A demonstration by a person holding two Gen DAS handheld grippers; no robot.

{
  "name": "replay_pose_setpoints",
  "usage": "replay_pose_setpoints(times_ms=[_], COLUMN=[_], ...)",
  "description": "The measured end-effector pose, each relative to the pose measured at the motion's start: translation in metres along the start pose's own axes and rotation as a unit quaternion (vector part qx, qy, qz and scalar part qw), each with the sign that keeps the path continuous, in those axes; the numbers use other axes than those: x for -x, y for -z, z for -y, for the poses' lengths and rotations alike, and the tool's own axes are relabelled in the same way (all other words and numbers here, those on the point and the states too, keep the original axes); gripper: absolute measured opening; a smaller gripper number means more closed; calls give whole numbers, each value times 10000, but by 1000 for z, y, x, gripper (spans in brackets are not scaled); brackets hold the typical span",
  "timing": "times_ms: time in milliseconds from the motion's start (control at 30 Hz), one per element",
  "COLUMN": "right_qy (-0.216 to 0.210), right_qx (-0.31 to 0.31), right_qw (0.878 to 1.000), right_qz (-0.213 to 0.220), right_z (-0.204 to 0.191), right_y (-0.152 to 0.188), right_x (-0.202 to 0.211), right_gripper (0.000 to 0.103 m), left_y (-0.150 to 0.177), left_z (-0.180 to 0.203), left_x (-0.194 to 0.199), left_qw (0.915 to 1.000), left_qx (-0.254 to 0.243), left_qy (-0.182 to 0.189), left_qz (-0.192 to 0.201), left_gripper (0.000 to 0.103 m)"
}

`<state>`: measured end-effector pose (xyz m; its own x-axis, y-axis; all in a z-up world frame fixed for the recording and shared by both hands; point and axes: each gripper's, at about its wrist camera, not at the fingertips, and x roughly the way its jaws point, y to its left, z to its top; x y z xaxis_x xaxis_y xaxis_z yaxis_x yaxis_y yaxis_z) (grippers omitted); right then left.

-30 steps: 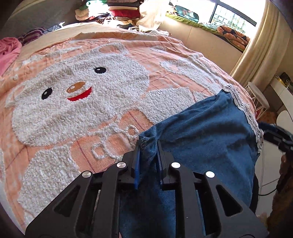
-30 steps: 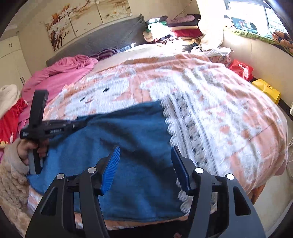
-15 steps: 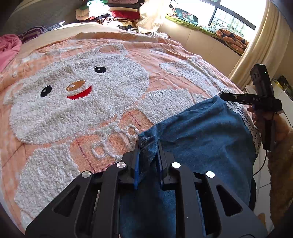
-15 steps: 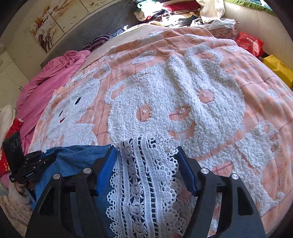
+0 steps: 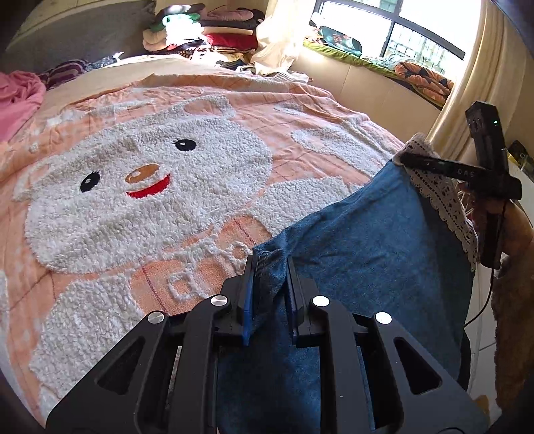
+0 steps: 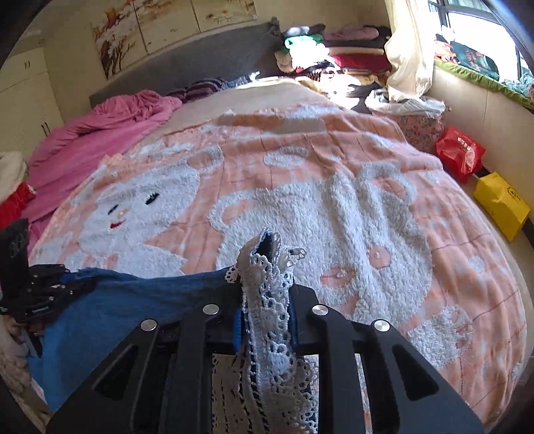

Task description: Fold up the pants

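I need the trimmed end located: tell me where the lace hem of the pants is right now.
The lace hem is pinched in the right gripper, above the peach bear blanket; in the left wrist view it sits far right, opposite the left gripper.

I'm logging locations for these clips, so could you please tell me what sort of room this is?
Most likely a lived-in bedroom: a bed under a peach bear-pattern blanket with a grey headboard, stacked folded clothes at its head, and a curtained window.

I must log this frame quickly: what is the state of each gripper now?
Left gripper: closed on the plain corner of the blue pants.
Right gripper: closed on the white lace hem of the pants.
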<state>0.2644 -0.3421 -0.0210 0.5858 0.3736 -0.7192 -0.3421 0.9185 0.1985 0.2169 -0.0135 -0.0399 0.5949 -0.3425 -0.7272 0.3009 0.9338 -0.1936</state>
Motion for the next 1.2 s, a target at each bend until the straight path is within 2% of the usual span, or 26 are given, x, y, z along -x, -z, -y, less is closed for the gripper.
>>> replay_pose_setpoints(times_ms=[67,133,267,333,433,467,600,700,867,967,1067,1133,1200], right_qy=[128,68,198,121,27,-31,27,-39,-88,-79,-107,-185,-209], right_qx=[-23,-210,-521,-692,-1023,-1124,-1234,-1308,-1409,-1387,-1386,-1400,-1416], right_qw=[9996,9995,9984,9972,9929,9913,9896,9888,9882,9891,9892,9890,9890], right_qz=[-257,-222,-15,253,603,681,737,722,600,494,466,434,363], right_z=[5,13,24,28,36,38,33,26,18,13,13,15,16], right_y=[9,13,13,17,32,40,78,109,142,149,150,151,152], right_x=[-20,-23,-11,10,49,61,98,114,117,111,104,98,90], right_gripper=[26,32,58,57,61,61,61,61,61,61,62,62,63], left_y=[0,0,2,2,1,1,3,14,42,62,85,102,118], left_z=[-6,-12,-11,-13,-18,-19,-19,-15,-23,-38,-53,-60,-66], left_x=[-3,-5,-8,-6,3,9,44,78,131,165,195,208,216], left_qw=[9999,9996,9996,9995,9988,9985,9968,9962,9936,9875,9804,9756,9713], left_qx=[143,268,251,301,458,514,726,758,917,1166,1479,1740,2038], left_qy=[7,58,38,84,109,94,107,39,-448,-914,-1199,-1274,-1189], left_qz=[-45,-77,-85,-40,98,166,321,429,494,540,501,399,295], left_gripper=[20,21,22,25,38,38,46,48,50,50,50,50,50])
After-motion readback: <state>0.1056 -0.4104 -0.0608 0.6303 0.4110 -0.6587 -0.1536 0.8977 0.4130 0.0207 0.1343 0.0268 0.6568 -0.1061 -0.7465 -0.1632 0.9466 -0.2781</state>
